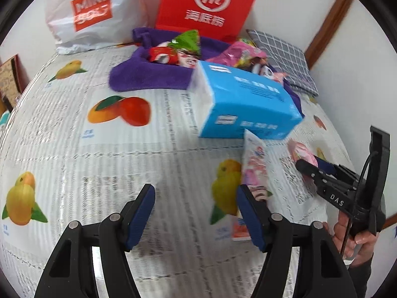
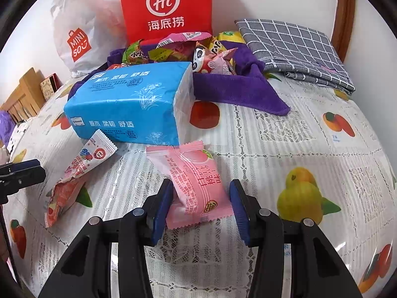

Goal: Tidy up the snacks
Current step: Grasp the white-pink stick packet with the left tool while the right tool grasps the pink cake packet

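A pink peach snack packet point(image 2: 198, 186) lies on the fruit-print tablecloth between the open jaws of my right gripper point(image 2: 201, 208); the left pad looks close to or touching it. A white-and-red berry snack packet point(image 2: 79, 171) lies to its left; in the left wrist view the berry packet point(image 1: 255, 166) sits just past my open, empty left gripper point(image 1: 196, 213), by its right finger. The right gripper point(image 1: 307, 166) shows there over the pink packet point(image 1: 301, 150). A purple cloth point(image 2: 235, 92) at the back holds several snacks point(image 2: 178, 49).
A blue tissue pack point(image 2: 131, 104) lies between the loose packets and the purple cloth. A red paper bag point(image 2: 166, 7) and a white Miniso bag point(image 2: 77, 29) stand against the wall. A folded grey checked cloth point(image 2: 295, 49) lies at the back right.
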